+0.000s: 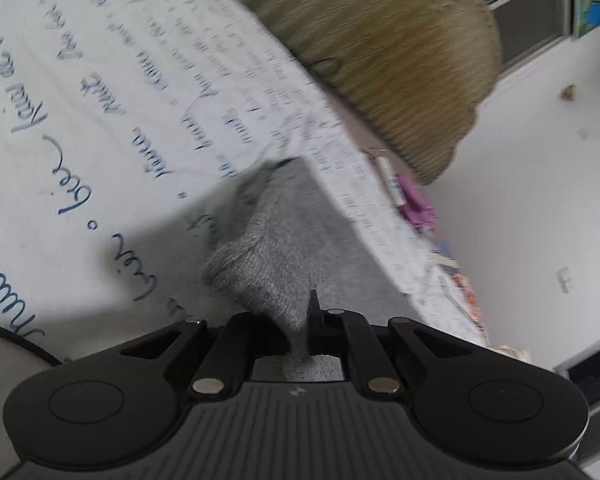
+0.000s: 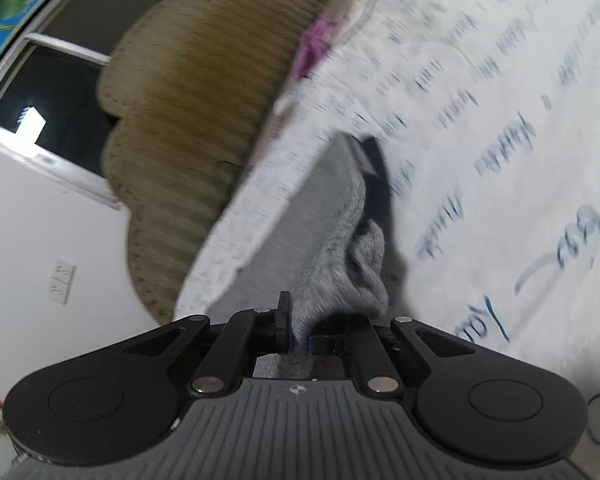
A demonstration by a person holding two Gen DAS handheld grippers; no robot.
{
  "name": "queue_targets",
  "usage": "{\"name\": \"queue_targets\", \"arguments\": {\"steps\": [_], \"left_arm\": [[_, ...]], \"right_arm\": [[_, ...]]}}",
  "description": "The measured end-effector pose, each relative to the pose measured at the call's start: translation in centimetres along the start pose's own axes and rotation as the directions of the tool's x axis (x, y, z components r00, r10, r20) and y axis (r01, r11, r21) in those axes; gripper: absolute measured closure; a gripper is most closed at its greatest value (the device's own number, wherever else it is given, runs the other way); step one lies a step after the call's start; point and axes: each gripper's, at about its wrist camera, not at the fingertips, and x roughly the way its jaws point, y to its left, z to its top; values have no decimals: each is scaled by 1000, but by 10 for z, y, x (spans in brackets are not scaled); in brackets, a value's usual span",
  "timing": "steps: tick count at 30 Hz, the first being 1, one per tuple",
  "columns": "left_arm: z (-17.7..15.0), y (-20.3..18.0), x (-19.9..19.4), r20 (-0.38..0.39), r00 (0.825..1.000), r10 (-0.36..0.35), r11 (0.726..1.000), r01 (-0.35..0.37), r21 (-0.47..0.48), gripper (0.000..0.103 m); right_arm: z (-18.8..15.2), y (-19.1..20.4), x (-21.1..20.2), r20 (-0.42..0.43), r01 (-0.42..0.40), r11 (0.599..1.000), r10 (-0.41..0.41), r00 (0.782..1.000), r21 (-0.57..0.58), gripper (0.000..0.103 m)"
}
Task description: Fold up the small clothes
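Note:
A small grey knitted garment [image 1: 276, 240] is held up over a white bed sheet [image 1: 80, 120] printed with blue handwriting. My left gripper [image 1: 300, 332] is shut on one end of it, the cloth bunched between the fingers. In the right wrist view my right gripper [image 2: 298, 336] is shut on the other end of the same grey garment [image 2: 340, 240]. The cloth hangs stretched between the two grippers, lifted off the sheet. A dark part [image 2: 378, 172] shows at its far end. Both views are motion-blurred.
A tan ribbed headboard [image 1: 400, 60] stands behind the bed, against a white wall [image 1: 540, 180]. A purple item [image 1: 414, 200] lies at the bed's edge. A dark window [image 2: 52, 92] and a wall socket [image 2: 62, 280] show in the right wrist view.

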Motion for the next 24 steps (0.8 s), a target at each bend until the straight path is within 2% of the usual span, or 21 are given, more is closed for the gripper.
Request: {"name": "queue_targets", "arguments": {"steps": [4,6,8,10,12,13,15,17,18,21,24], "left_arm": [[-5,-5,-36,-19,999,-50,999,50,-13,98],[-12,-1,-51,-33,998,-53,999,53,3,98],[-21,11,-52,-64,998,-28,999,30,24,97],[-30,31,-42,-114,993,-5,1000,7,18,97],[-38,47,-32,-141,989,41,999,-42,-3,95],[-41,52,-32,-135,990,44,999,-47,-19,94],[-42,58,-32,-126,992,23,999,-28,-37,93],[-43,59,-33,-109,994,15,998,-23,-65,87],[-44,60,-35,-104,995,15,997,-23,-73,85],[-47,53,-33,-92,995,45,997,-50,-62,81],[-47,45,-26,-76,996,41,998,-44,-47,65]], "right_arm": [[9,12,-31,1,-45,999,45,999,-20,92],[6,10,-50,0,-58,998,58,998,-16,92],[-2,-2,-67,-5,-58,998,58,998,9,93],[-12,-20,-74,-24,-18,999,19,1000,36,92],[-21,-40,-75,-39,39,996,-36,999,85,85],[-24,-47,-75,-36,80,992,-76,996,101,82],[-27,-56,-75,-28,88,988,-85,996,124,68],[-28,-59,-74,-18,68,988,-66,998,141,52],[-28,-60,-72,-19,62,988,-60,998,144,50],[-28,-59,-61,-11,48,988,-47,999,149,48],[-27,-54,-41,-16,29,990,-27,999,139,57]]}}
